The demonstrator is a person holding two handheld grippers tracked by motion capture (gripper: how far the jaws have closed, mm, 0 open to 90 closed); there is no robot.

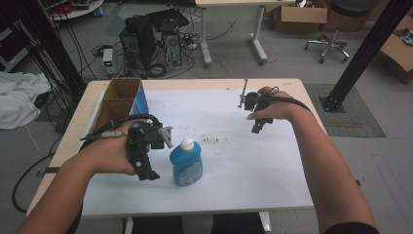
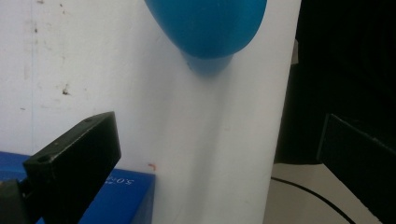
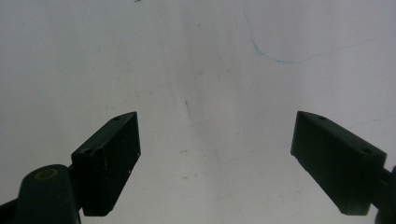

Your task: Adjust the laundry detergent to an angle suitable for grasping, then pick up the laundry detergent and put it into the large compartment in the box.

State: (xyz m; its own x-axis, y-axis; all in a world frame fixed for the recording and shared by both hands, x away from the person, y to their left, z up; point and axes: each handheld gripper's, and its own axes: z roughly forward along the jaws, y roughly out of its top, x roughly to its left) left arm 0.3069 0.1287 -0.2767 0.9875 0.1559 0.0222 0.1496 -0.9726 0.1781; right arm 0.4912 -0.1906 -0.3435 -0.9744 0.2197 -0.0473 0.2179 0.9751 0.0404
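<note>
A blue bottle (image 1: 186,165) with a white cap stands upright on the white table (image 1: 253,165), front centre. My left gripper (image 1: 146,169) is held just left of it, apart from it, jaws wide open and empty. In the left gripper view the bottle's rounded blue body (image 2: 205,28) fills the top, beyond the open left gripper (image 2: 219,140). My right gripper (image 1: 258,125) hovers over the back right of the table. There the right gripper (image 3: 217,130) is open above bare white surface, holding nothing.
An open cardboard box (image 1: 119,100) with a blue side (image 2: 126,198) stands at the table's left edge. A small metal clamp (image 1: 242,93) sits at the back near the right hand. A thin blue pen line (image 3: 280,58) marks the tabletop. Computers and cables lie on the floor behind.
</note>
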